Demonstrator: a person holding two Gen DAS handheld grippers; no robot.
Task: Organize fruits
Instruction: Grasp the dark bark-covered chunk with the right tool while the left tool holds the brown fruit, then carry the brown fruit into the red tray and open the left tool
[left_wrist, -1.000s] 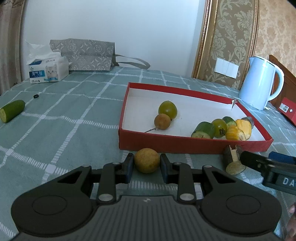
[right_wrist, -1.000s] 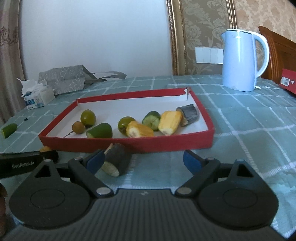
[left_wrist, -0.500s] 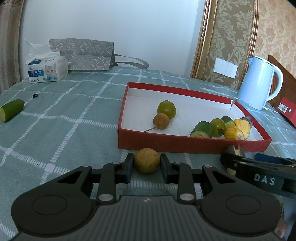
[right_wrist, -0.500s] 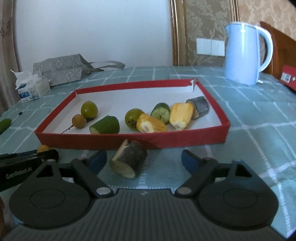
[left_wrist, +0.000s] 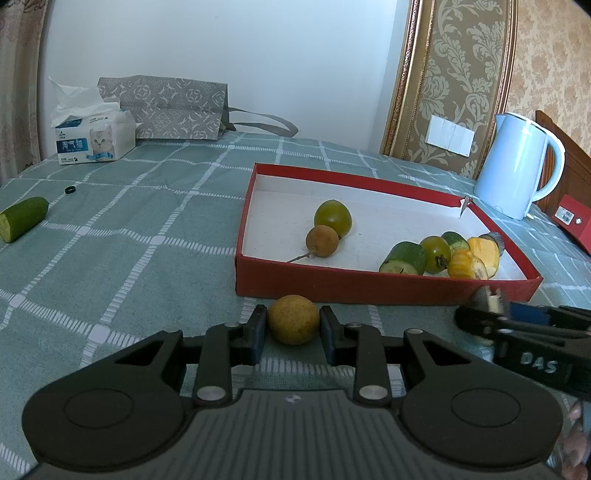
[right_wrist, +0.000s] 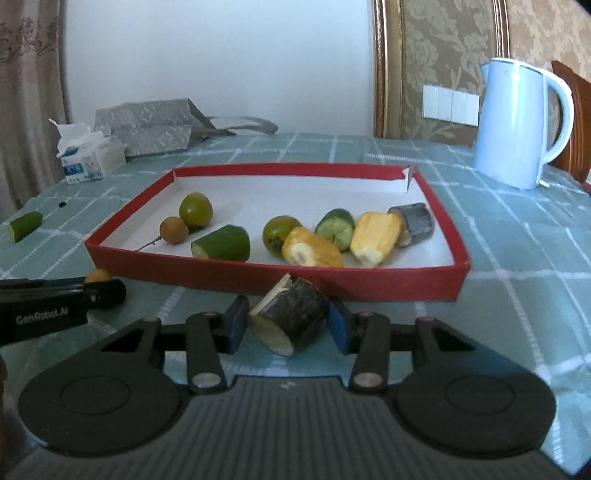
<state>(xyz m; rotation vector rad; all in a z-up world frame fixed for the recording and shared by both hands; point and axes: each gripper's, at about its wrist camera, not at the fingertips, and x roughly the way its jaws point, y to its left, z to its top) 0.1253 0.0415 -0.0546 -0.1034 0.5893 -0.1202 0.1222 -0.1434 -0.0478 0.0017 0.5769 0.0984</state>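
You are at the pick-up step. Your left tongs (left_wrist: 293, 330) are clamped on a round yellow-brown fruit (left_wrist: 293, 319) that sits on the counter (left_wrist: 110, 258) just in front of the red tray (left_wrist: 369, 286). Your right tongs (right_wrist: 286, 325) are closing around a dark-skinned banana chunk (right_wrist: 291, 314), which lies on the counter against the tray's near wall. The right pad looks to be touching the chunk; the left pad seems just short of its cut end.

Next, I judge, both pieces need lifting clear of the tray's wall and setting down inside, where the other fruit already lies: two green fruits, a small brown one, cucumber pieces and banana pieces. One cucumber piece (left_wrist: 22, 218) is left far off to the left on the counter.

Hard to make out: from the left camera the right tongs' tips are blurred, so the grip there is unclear. Whether either piece is already off the cloth cannot be told.
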